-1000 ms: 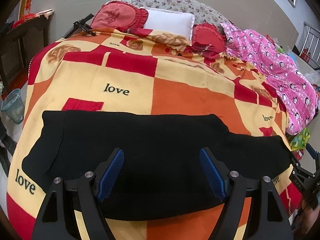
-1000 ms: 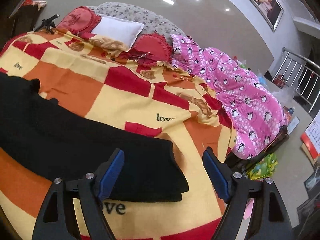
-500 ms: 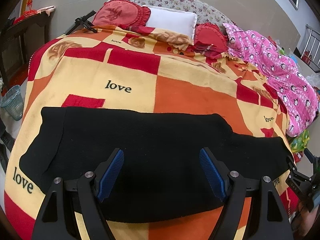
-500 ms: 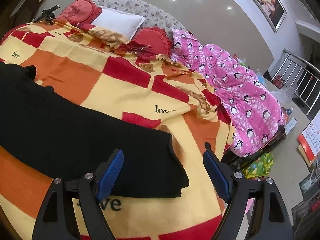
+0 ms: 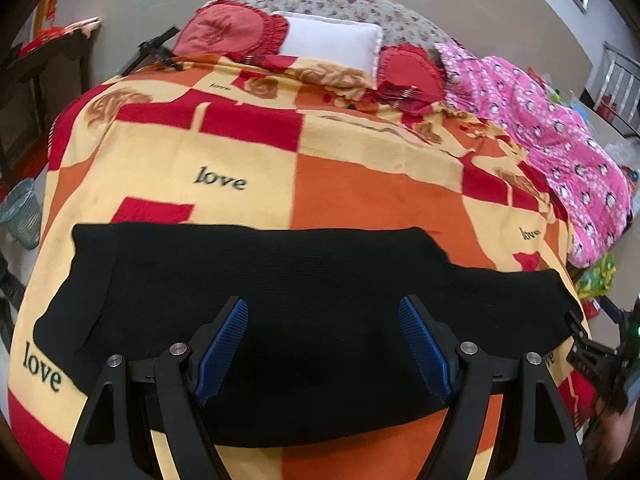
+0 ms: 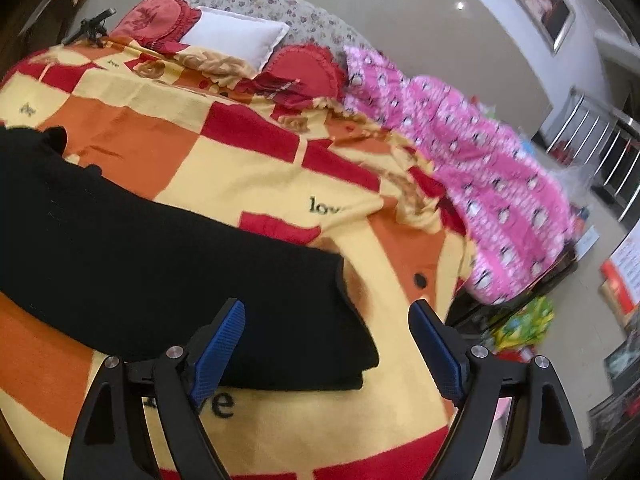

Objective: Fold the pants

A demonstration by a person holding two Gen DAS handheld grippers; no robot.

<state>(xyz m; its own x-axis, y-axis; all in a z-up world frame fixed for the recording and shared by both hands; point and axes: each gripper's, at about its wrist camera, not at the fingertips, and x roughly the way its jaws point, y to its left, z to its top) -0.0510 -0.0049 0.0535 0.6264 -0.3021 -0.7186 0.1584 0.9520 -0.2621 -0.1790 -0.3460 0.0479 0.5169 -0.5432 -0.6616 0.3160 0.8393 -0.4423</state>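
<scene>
pants (image 5: 304, 304), black and knitted, lie flat across the near part of the bed on the orange, yellow and red blanket (image 5: 360, 196) printed with "love", laid lengthwise from side to side as a long doubled band. in the left wrist view the left gripper (image 5: 323, 344) hangs over the middle of the pants with its blue pads wide apart and nothing pinched between them; the cloth shows under the gap but the fingers do not press on it. compared with a second ago that view has hardly changed, only the pants sit a touch lower and larger in the frame. at the right edge of that view the right gripper (image 5: 600, 356) shows by the far end of the pants. in the right wrist view the right gripper (image 6: 326, 346) is over the folded end of the pants (image 6: 160, 272), jaws spread wide and holding nothing; the layered corner lies just between and ahead of the pads. since the earlier frame this view has swung slightly, so the corner now sits nearer the centre of the gap, and the picture is a little blurred. at the head of the bed a white pillow (image 5: 332, 44) lies between two red cushions (image 5: 228, 34), and a pink quilt (image 6: 460, 168) runs along the right side.
</scene>
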